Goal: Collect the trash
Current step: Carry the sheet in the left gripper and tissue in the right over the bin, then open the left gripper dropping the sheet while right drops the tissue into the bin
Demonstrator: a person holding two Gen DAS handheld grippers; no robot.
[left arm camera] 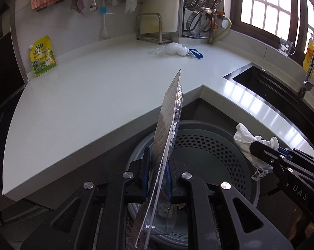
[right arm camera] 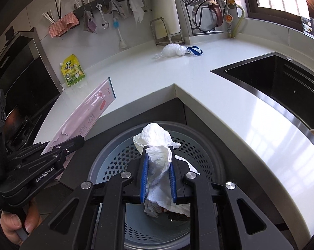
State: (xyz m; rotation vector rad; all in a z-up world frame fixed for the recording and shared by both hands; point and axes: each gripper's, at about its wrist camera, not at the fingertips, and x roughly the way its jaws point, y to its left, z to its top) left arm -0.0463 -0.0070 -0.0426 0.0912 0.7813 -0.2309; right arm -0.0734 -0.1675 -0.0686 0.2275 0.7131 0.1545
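My left gripper is shut on a flat blister pack, card with clear plastic, held edge-up over the round perforated grey trash bin. The pack shows pink in the right wrist view. My right gripper is shut on a crumpled white paper tissue, held above the same bin. The tissue also shows in the left wrist view. Some trash lies at the bin's bottom. A crumpled clear plastic bag with a blue strap lies far back on the white counter.
A yellow-green pouch leans at the counter's left wall. A black sink with a faucet is set in the counter at right. Cloths, a spoon and a brush hang on the wall. A rack with pot lids stands in the back corner.
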